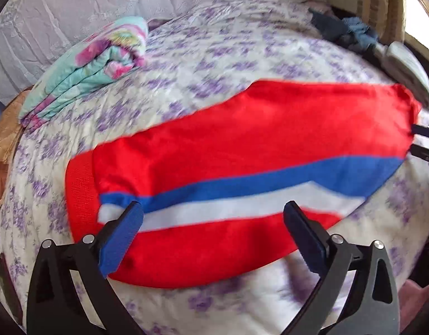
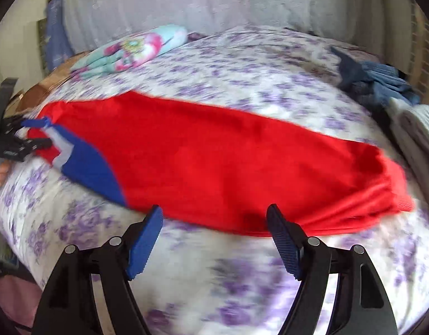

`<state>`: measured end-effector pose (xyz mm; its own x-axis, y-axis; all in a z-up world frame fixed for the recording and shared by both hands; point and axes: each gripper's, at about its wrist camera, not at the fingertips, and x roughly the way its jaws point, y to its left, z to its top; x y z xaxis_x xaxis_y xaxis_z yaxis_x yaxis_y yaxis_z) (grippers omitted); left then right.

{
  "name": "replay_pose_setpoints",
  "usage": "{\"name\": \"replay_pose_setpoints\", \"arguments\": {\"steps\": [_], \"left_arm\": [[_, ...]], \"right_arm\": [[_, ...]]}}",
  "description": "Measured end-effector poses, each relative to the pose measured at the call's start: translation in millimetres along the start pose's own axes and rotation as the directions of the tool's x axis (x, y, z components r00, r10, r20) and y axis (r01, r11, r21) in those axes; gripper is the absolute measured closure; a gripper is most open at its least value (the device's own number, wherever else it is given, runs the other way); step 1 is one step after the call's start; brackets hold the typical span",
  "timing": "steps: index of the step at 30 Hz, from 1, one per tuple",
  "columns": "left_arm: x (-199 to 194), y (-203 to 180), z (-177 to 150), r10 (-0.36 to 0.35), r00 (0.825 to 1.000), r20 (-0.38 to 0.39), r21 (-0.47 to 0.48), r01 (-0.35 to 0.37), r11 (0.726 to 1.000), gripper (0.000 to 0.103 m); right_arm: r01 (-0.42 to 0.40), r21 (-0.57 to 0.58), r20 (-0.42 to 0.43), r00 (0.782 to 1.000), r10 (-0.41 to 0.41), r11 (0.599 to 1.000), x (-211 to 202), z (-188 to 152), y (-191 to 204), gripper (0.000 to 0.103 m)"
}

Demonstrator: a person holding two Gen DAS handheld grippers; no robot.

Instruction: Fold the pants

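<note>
Red pants (image 1: 242, 139) with a blue and a white side stripe lie flat across the purple-flowered bedspread (image 1: 186, 55). A ribbed red band (image 1: 80, 189) ends them on the left of the left wrist view. My left gripper (image 1: 214, 209) stands open over the striped near edge, with nothing pinched. At the right edge of that view the right gripper (image 1: 423, 141) shows as two black tips by the pants' far end. In the right wrist view the pants (image 2: 228, 162) run from the left to a ribbed band (image 2: 401, 195). There my right gripper (image 2: 214, 209) is open at their near edge, and the left gripper (image 2: 33, 132) is at their striped end.
A folded turquoise and pink blanket (image 1: 97, 67) (image 2: 130, 50) lies at the back left of the bed. Dark blue clothes (image 1: 345, 30) (image 2: 381, 83) are heaped at the back right, with folded grey cloth (image 2: 421, 134) beside them. Brown paper (image 1: 2, 145) sits past the bed's left edge.
</note>
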<state>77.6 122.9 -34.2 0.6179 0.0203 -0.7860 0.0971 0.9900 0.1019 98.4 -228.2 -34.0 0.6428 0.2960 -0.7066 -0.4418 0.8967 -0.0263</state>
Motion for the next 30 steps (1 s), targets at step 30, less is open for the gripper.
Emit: {"name": "replay_pose_setpoints", "arguments": {"steps": [30], "left_arm": [[66.6, -189.9, 44.3, -0.321, 0.947, 0.007, -0.101, 0.32, 0.942, 0.005]], "right_arm": [[-0.171, 0.701, 0.227, 0.974, 0.012, 0.692, 6.8, -44.8, -174.2, 0.024]]}}
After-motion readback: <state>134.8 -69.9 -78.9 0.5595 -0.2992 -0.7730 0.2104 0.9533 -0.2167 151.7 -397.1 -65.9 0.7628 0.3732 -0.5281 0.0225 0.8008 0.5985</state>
